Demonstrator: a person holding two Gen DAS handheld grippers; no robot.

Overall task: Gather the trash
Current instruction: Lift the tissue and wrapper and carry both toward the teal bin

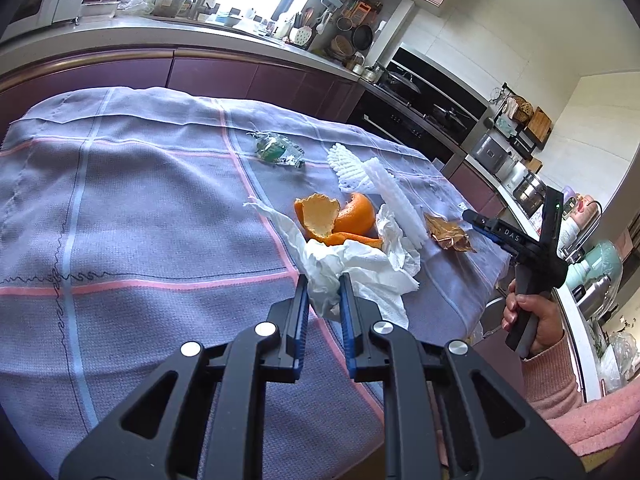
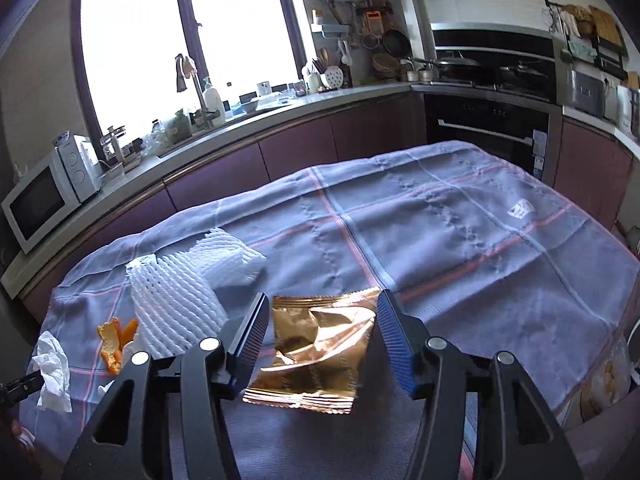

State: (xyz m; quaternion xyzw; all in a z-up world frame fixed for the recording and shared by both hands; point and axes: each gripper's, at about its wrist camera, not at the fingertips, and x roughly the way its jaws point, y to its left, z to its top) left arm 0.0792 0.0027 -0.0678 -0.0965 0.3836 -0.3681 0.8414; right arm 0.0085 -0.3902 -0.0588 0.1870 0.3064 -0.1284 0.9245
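Nothing looks collected yet: all the trash in view lies on the cloth-covered desk (image 2: 460, 240), and no bin or bag shows in either view. The left gripper (image 1: 324, 292) is closed almost fully on a crumpled white tissue (image 1: 360, 268), its pads pinching a fold of it near the desk's right side. Just behind the tissue sit orange peels (image 1: 336, 220), then two white foam fruit nets (image 1: 360, 168), and farther toward the far edge a green crumpled wrapper (image 1: 276, 150). The right gripper (image 2: 322, 334) stands wide open, straddling a gold foil wrapper (image 2: 316, 356) near the right edge; its pads do not touch the foil, so it holds nothing. By my judgement the task is at its start, with one piece gripped, one about to be, and the peels, nets and green wrapper left.
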